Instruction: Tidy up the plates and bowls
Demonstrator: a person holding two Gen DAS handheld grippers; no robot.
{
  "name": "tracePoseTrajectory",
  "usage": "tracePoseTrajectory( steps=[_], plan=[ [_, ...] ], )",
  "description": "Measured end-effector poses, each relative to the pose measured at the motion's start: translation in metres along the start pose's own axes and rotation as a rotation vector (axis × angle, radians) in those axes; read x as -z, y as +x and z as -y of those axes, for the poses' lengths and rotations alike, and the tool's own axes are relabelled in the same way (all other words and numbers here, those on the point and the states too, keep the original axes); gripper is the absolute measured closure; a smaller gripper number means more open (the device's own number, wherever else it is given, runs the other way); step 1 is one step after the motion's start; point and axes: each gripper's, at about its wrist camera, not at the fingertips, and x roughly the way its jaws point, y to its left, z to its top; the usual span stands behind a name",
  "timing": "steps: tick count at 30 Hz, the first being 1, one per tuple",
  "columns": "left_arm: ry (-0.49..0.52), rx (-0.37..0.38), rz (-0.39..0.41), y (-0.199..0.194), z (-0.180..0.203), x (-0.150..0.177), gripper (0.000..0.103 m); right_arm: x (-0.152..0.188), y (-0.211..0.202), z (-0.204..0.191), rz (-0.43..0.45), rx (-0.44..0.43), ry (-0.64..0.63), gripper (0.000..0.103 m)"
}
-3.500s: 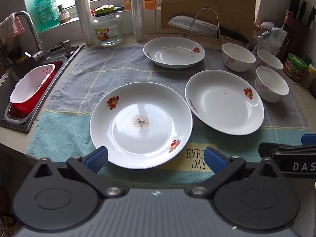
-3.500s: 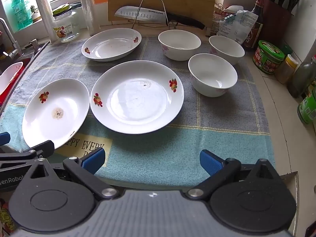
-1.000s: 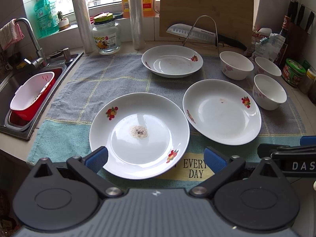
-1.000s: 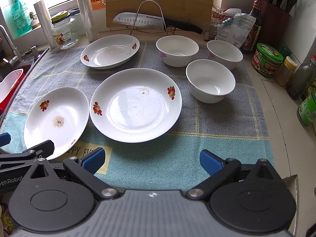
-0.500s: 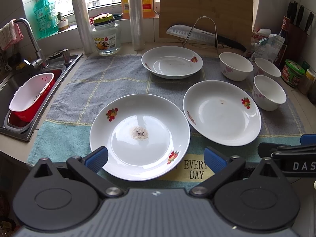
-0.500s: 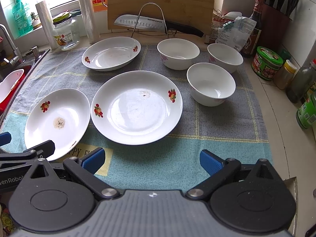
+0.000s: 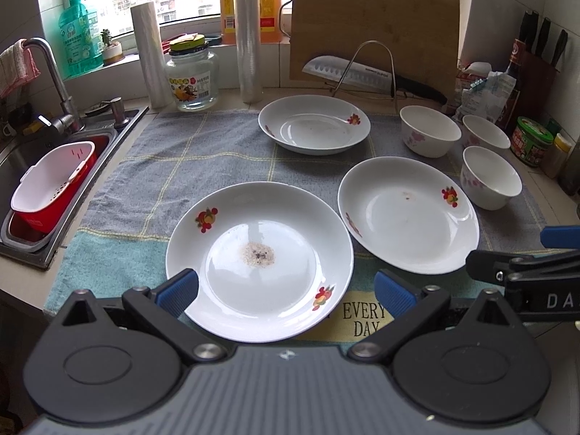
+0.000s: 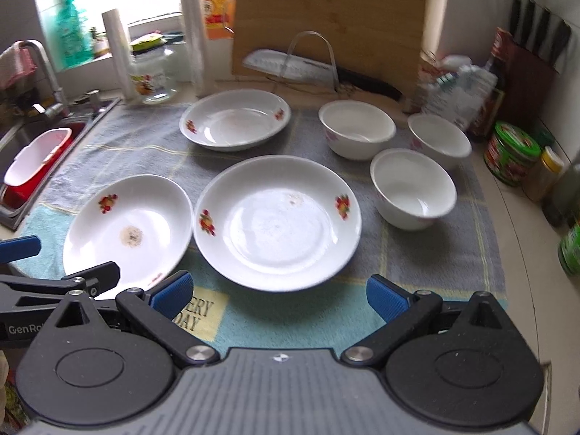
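Three white plates with fruit decals and three white bowls lie on a towel (image 7: 203,152). My left gripper (image 7: 285,290) is open and hovers over the near rim of the left plate (image 7: 259,257), which has a brown stain in its middle. The middle plate (image 7: 407,214) lies to its right and the far plate (image 7: 313,123) behind. My right gripper (image 8: 278,294) is open, just short of the middle plate (image 8: 279,221). The bowls (image 8: 357,127) (image 8: 438,137) (image 8: 413,185) cluster at the right, apart from both grippers.
A sink with a red and white basket (image 7: 54,181) lies at the left. Along the back stand a glass jar (image 7: 192,76), film rolls, a cutting board (image 7: 373,18) and a knife on a wire rack (image 7: 348,72). Jars (image 8: 511,152) and bottles line the right edge.
The right gripper has swung a little to the left, and its view is now blurred by motion. The left gripper has barely moved. Both stay open, and no dish has shifted.
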Motion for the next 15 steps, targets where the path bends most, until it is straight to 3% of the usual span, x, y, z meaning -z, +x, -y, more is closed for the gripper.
tracePoseTrajectory(
  steps=[15],
  plan=[
    [-0.025,-0.013,0.057,0.002,-0.029,0.018,0.001,0.014,0.019,-0.012,0.062,-0.187,-0.123,0.0]
  ],
)
